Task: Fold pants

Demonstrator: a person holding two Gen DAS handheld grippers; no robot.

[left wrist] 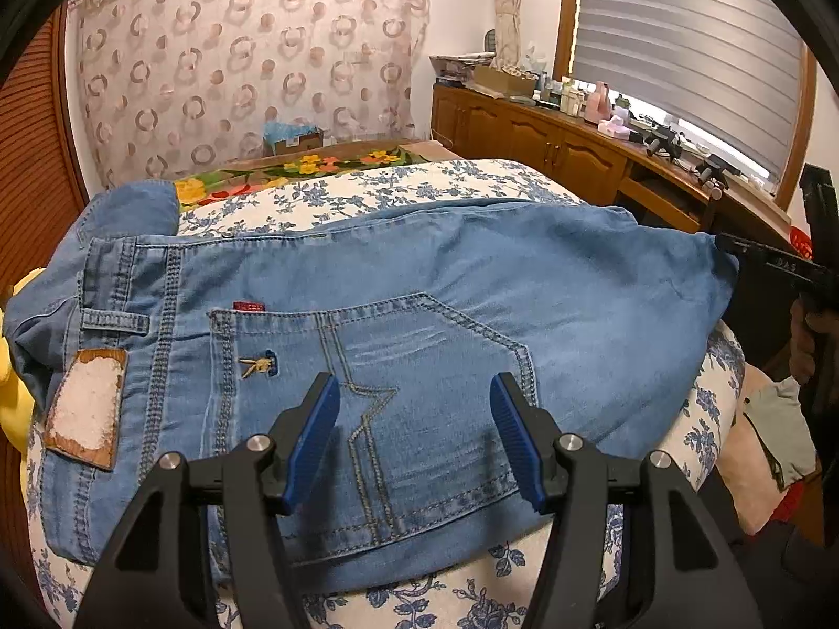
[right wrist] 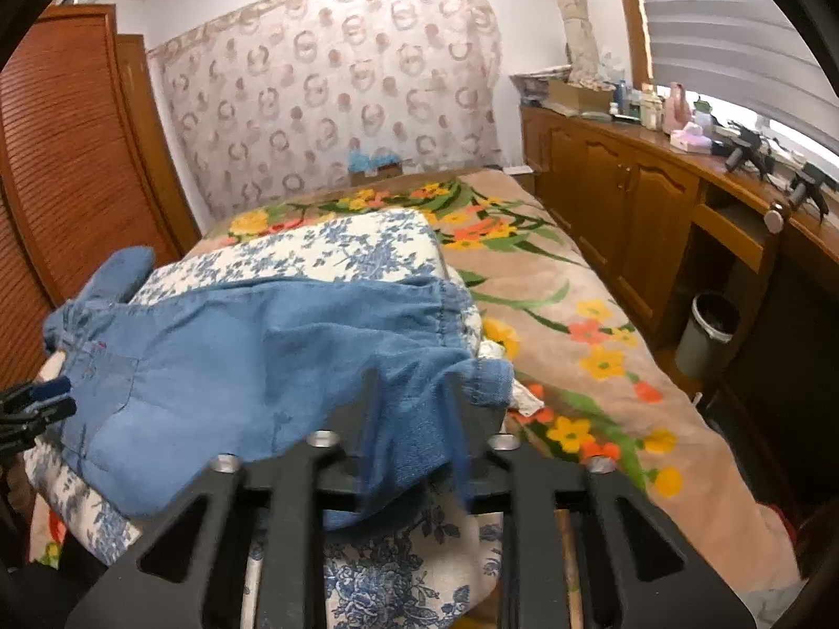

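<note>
Light blue denim pants (left wrist: 419, 283) lie across a folded blue-flowered quilt (left wrist: 367, 188), back pocket up and waistband with its patch to the left. My left gripper (left wrist: 414, 393) hovers open just over the back pocket with nothing between its blue pads (left wrist: 314, 435). At the right edge of the left wrist view, my right gripper (left wrist: 734, 251) pinches the far end of the leg. In the right wrist view the pants (right wrist: 251, 356) drape over my right gripper (right wrist: 417, 398), which is shut on the bunched leg cloth near the hem. The left gripper (right wrist: 50, 398) shows at the far left.
The quilt rests on a bed with a flowered blanket (right wrist: 577, 314). Wooden cabinets (right wrist: 629, 209) with a cluttered top run along the right, with a grey bin (right wrist: 708, 330) on the floor beside them. A louvred wooden door (right wrist: 68, 157) stands at the left. Something yellow (left wrist: 8, 361) lies left of the waistband.
</note>
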